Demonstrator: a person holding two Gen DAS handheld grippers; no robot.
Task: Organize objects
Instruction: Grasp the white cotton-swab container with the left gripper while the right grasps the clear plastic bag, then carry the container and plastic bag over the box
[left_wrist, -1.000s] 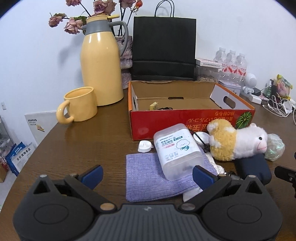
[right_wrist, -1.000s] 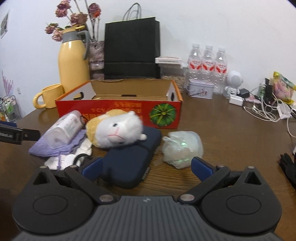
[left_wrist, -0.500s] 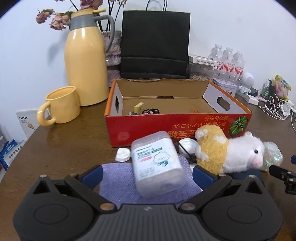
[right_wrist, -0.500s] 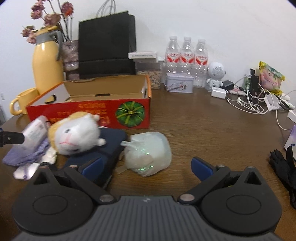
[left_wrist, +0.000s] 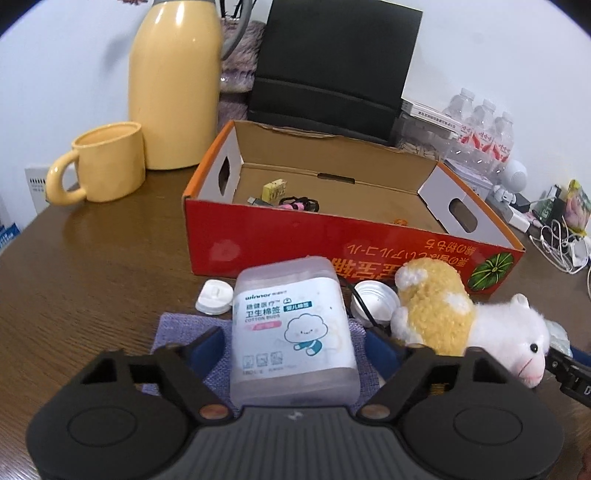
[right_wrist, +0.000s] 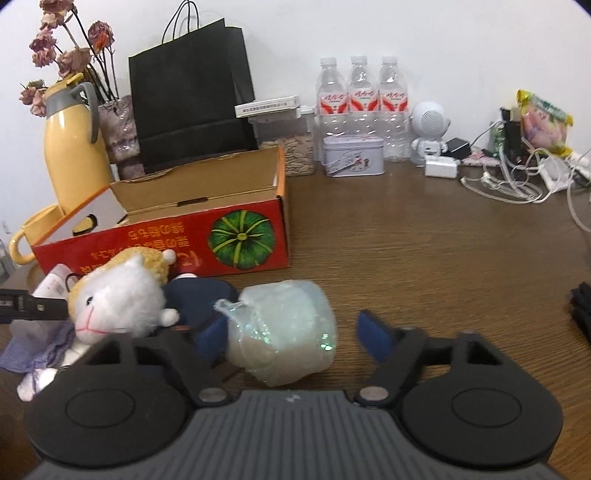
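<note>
Both grippers have just been closing — my left gripper (left_wrist: 293, 347) brackets the cotton bud box (left_wrist: 293, 328) on the purple cloth (left_wrist: 177, 328), my right gripper (right_wrist: 291, 334) the clear bag (right_wrist: 284, 332); neither is clamped yet, so two pickups for the red box (left_wrist: 369, 243) look imminent.

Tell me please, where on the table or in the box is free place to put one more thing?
Free: the bare wood right of the red box, between the wrapped bundle and the tin; also the box floor's right half. Crowded: the strip before the box, with the cotton bud box, plush toy and purple cloth.
</note>
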